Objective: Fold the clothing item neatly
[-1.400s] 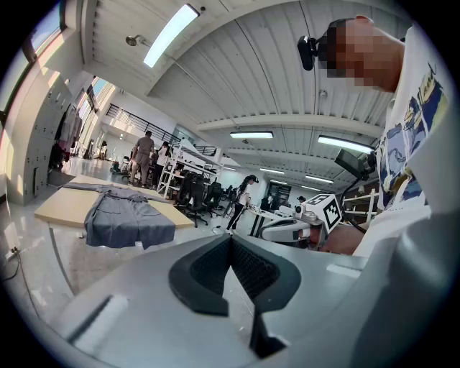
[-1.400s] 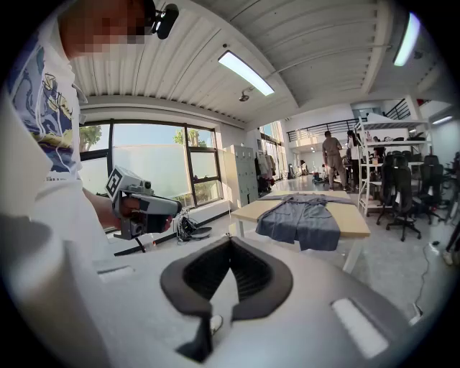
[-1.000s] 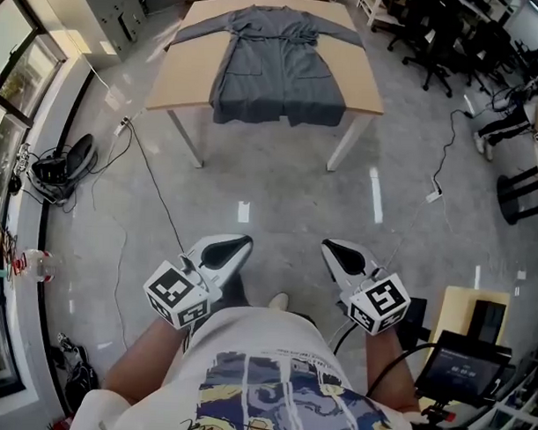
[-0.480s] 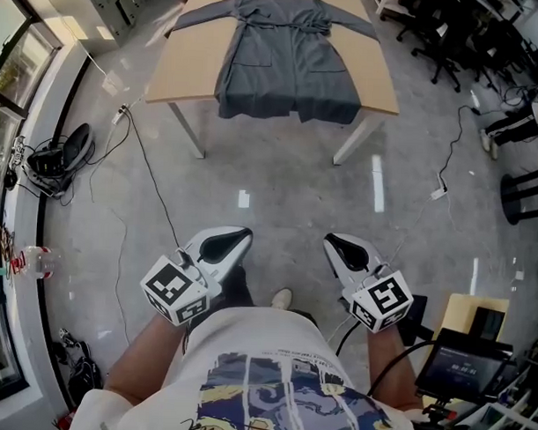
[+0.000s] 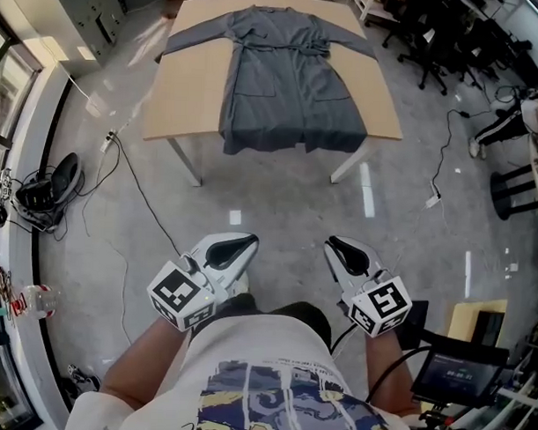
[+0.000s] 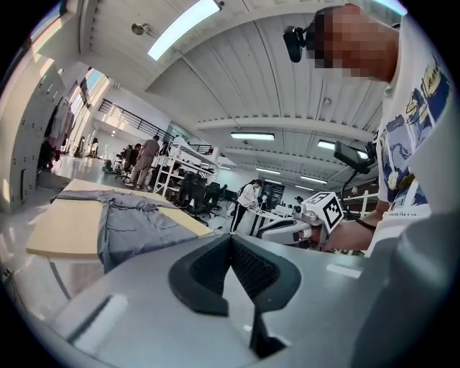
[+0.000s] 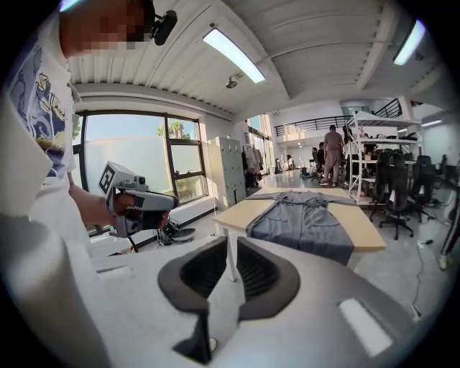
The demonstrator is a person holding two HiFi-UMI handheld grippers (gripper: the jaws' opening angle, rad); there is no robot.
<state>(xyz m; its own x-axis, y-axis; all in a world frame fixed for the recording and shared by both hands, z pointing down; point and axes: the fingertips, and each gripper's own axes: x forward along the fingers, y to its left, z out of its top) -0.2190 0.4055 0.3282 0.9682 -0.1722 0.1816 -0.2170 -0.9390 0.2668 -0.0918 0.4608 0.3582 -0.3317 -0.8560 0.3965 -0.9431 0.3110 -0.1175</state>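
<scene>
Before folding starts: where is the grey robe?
In the head view, the grey robe lies spread on the wooden table at top centre, hem over its near edge.

Observed glossy grey floor [image 5: 278, 210], cables [image 5: 39, 195] trailing across it. Recorded wooden table [image 5: 190, 83] ahead, black chairs [image 5: 434, 35] to its right. Noted tall windows [image 7: 136, 154] along left wall, strip lights [image 7: 231, 46] on ribbed ceiling [image 7: 316, 43].
</scene>
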